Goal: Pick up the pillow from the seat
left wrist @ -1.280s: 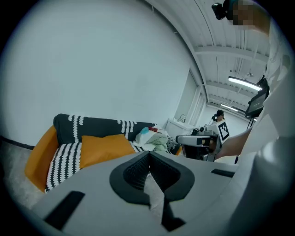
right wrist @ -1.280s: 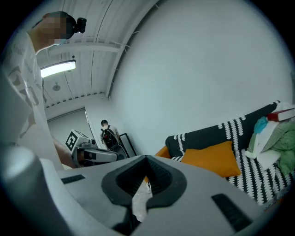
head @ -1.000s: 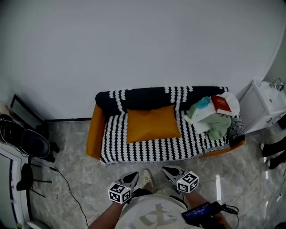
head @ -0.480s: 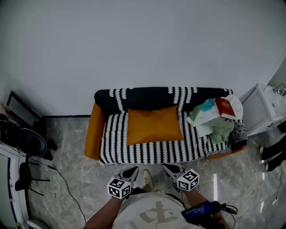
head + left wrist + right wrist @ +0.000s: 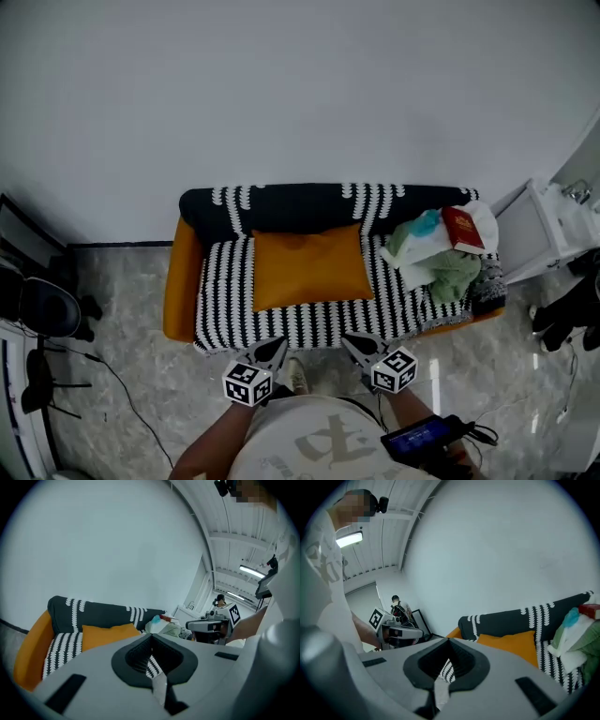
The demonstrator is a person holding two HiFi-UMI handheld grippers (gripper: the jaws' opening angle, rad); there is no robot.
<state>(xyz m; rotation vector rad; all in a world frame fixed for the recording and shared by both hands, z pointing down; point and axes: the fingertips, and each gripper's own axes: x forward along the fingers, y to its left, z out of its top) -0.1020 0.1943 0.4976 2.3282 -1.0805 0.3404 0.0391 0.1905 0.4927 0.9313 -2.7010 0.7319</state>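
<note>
An orange pillow (image 5: 309, 266) lies on the seat of a small sofa (image 5: 181, 281) draped in a black-and-white striped cover (image 5: 309, 323); it leans toward the backrest. In the gripper views the pillow (image 5: 108, 634) (image 5: 513, 645) shows ahead, beyond the jaws. My left gripper (image 5: 272, 348) and right gripper (image 5: 354, 345) hang side by side just in front of the sofa's front edge. Both are shut with nothing between the jaws, and both are short of the pillow.
A heap of white, teal and green cloth (image 5: 441, 262) with a red book (image 5: 463, 228) fills the sofa's right end. A white cabinet (image 5: 548, 230) stands to the right, a dark stand with cables (image 5: 42, 319) to the left. Another person (image 5: 397, 606) stands far back.
Both grippers have moved forward to the sofa's front edge; the sofa now sits lower and closer in the head view. Jaws stay shut.
</note>
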